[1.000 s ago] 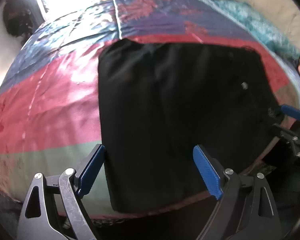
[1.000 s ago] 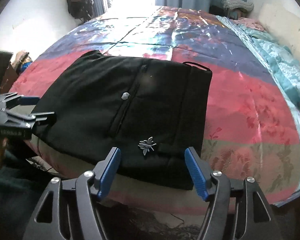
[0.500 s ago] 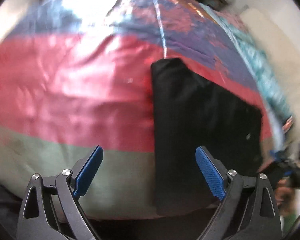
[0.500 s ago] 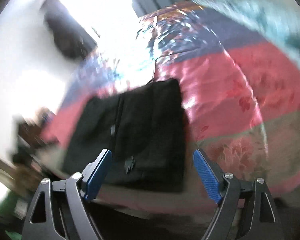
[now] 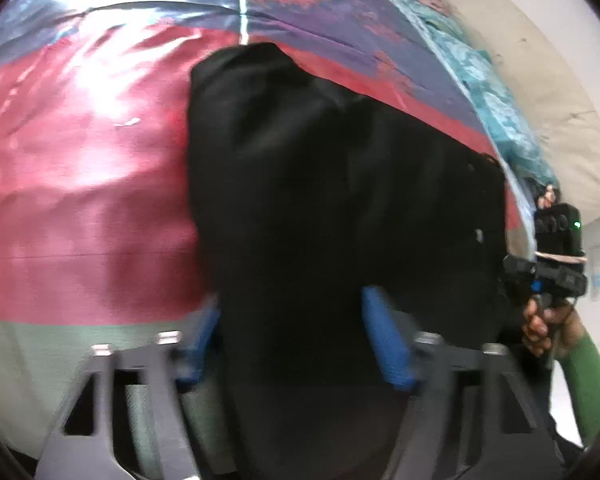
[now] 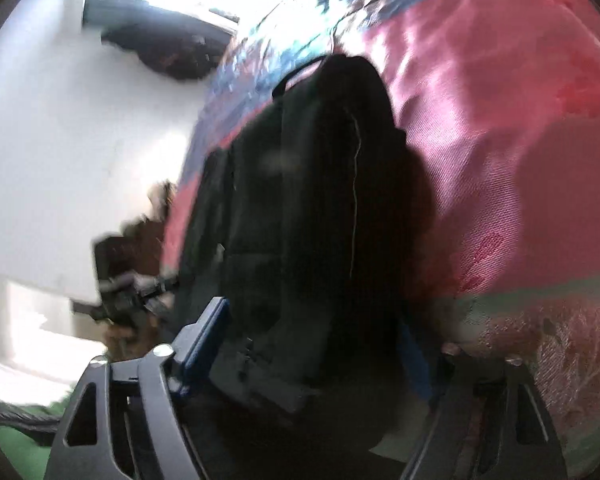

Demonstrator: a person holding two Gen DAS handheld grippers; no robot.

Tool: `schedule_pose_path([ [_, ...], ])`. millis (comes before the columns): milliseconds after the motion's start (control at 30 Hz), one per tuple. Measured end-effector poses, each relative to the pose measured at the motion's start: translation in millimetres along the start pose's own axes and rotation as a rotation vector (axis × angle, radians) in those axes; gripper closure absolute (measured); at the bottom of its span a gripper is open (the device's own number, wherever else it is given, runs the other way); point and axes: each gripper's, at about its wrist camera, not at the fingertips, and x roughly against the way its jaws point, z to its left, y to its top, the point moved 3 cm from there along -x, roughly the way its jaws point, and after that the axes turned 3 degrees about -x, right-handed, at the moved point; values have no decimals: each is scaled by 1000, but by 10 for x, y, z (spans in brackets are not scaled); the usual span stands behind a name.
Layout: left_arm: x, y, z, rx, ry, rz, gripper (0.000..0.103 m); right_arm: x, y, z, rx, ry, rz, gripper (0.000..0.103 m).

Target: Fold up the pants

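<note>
Now black pants between both hand-held grippers' blue fingers.

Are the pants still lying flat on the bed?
No. The pants bunch upward off the bedspread, their near edge between both grippers' fingers.

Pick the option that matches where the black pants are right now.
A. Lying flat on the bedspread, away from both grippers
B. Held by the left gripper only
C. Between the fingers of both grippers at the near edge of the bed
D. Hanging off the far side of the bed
C: the black pants fill the gap of the left gripper and of the right gripper, over the bedspread.
</note>
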Motion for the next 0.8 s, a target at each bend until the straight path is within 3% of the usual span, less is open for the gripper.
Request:
schedule_pose_path([
  [100,138,35,-71,5,-23,-32,81,10,-6,63,9,22,2,63],
  [200,315,76,-176,-35,-22,-64,84,110,-55,267,59,56,-19,69],
  [300,568,176,-287,-45,-87,-117,85,214,-45,558,95,92,-48,70],
  [400,834,399,-363,-75,-95,-182,85,257,89,858,135,119,-70,70],
  [533,1179,911,-240,-58,-124,-283,84,339,591,1202,178,170,-121,70],
  [633,1352,1328,-97,-67,-105,-357,84,322,1118,1439,233,173,-159,70],
  [800,1190,1946,222,-59,-29,-402,83,7,1938,1477,253,145,-186,70],
])
